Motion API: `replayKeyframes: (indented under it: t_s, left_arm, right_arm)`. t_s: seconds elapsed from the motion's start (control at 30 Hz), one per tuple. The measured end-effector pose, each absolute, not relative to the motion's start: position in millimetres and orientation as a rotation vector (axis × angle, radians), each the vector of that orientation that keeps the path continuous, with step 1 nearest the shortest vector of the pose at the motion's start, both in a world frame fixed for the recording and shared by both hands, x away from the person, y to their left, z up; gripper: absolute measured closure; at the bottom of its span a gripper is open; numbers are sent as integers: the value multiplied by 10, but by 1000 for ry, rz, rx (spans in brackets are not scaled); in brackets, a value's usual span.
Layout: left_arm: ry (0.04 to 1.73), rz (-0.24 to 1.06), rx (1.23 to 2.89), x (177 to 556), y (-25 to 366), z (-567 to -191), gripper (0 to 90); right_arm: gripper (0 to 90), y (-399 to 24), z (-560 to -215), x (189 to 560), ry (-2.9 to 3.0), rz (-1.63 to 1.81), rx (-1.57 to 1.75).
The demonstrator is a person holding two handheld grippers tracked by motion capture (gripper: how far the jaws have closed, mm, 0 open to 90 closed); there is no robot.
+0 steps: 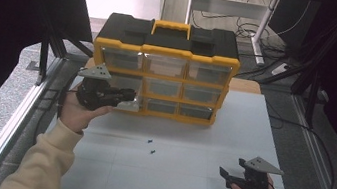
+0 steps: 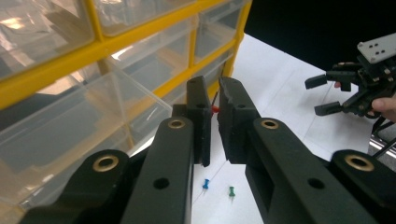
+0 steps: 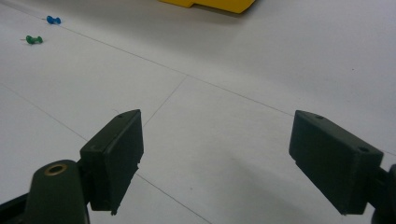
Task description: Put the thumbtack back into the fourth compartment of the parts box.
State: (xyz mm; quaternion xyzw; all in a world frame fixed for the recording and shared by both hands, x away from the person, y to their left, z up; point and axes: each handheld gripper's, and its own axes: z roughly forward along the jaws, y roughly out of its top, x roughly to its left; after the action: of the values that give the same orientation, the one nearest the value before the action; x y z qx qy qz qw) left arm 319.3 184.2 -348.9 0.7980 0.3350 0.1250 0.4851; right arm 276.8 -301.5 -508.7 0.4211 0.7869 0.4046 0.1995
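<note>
A yellow and black organizer (image 1: 167, 54) with clear drawers stands at the back of the white table. My left gripper (image 1: 128, 96) (image 2: 214, 100) hangs in front of its left column, shut on a small red push pin (image 2: 215, 109) pinched between the pad tips. Beside these jaws a clear drawer (image 2: 93, 121) stands pulled out. A blue pin (image 1: 149, 140) (image 2: 205, 183) (image 3: 53, 20) and a green pin (image 1: 153, 151) (image 2: 231, 190) (image 3: 33, 39) lie loose on the table. My right gripper (image 1: 232, 170) (image 3: 215, 158) (image 2: 322, 95) rests open near the front right, nothing between its pads.
The white table (image 1: 184, 178) has thin seam lines across it. Dark curtains and frame posts flank both sides. Cables run on the floor to the right (image 1: 320, 147). The organizer's bottom corner (image 3: 210, 3) is far ahead of the right gripper.
</note>
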Motion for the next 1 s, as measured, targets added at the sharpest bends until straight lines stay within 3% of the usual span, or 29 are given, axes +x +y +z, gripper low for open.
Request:
replayKeyframes:
  t_s: [1.0]
  left_arm:
    - [981, 395, 1903, 3541, 2162, -3517, 825]
  right_arm:
    - [179, -3016, -5092, 2770, 2201, 1123, 1177]
